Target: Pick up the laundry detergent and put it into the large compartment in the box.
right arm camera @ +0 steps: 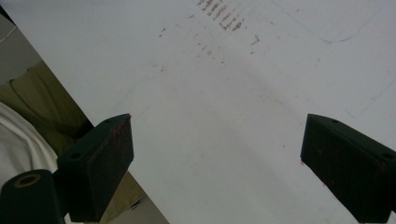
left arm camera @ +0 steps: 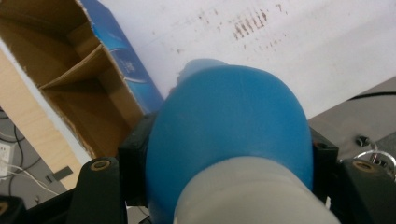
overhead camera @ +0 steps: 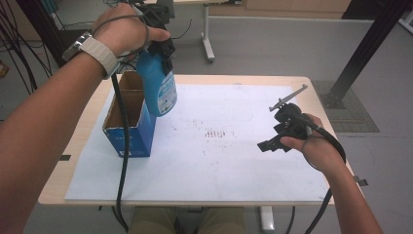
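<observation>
A blue plastic bottle (overhead camera: 158, 87) with a white neck hangs base down in the air, just above the right rim of an open blue cardboard box (overhead camera: 129, 131). My left gripper (overhead camera: 163, 46) is shut on the bottle near its top. In the left gripper view both black jaws press on the sides of the bottle (left arm camera: 229, 126), with the box (left arm camera: 79, 79) and its brown inner dividers below and to the left. My right gripper (overhead camera: 273, 136) hovers low over the right side of the white mat (overhead camera: 219, 161). Its jaws (right arm camera: 217, 149) stand wide open, with only the mat (right arm camera: 224, 93) between them.
The mat covers most of a light wooden table (overhead camera: 83, 146) and carries faint brown marks (overhead camera: 214, 134) near its middle. The left gripper's cable (overhead camera: 124, 161) drops in front of the box. Table legs and black frame posts stand on the grey floor behind.
</observation>
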Available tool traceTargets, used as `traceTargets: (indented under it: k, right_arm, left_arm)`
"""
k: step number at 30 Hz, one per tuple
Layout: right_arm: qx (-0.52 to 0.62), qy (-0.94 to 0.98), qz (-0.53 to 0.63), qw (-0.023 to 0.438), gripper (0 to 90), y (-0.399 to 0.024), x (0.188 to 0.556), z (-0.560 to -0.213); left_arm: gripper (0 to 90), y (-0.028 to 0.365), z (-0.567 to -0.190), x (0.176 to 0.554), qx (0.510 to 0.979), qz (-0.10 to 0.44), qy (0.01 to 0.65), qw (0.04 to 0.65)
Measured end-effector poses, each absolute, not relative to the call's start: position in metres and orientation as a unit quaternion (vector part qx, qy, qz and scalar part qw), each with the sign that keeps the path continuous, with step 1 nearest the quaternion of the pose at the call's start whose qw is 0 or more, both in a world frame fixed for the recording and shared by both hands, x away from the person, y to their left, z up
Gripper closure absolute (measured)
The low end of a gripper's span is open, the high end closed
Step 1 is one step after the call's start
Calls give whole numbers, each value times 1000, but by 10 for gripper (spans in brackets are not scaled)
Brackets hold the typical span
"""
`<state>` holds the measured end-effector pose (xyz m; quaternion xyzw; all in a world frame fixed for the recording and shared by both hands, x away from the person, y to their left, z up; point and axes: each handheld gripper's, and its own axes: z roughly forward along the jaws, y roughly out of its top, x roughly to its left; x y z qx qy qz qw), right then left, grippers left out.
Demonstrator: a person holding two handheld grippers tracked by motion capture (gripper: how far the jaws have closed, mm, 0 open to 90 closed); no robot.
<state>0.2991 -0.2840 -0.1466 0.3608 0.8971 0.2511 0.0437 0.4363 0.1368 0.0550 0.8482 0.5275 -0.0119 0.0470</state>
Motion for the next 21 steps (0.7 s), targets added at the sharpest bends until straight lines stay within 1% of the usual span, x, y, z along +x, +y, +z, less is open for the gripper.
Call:
traceTargets:
  k: [5, 6, 11, 21]
  right_arm:
    - [356, 898, 254, 44, 92, -282, 300, -145]
    - [355, 899, 254, 44, 93, -282, 300, -145]
    - [351, 900, 256, 42, 92, -278, 302, -146]
    - [343, 903, 256, 38, 92, -271, 311, -147]
  left_arm:
    - [373, 147, 65, 435, 835, -11, 549, 46]
    - [373, 154, 68, 435, 823, -12, 565, 49]
    - [373, 164, 73, 434, 811, -13, 584, 48]
    - [372, 187, 72, 437, 786, -8, 616, 48]
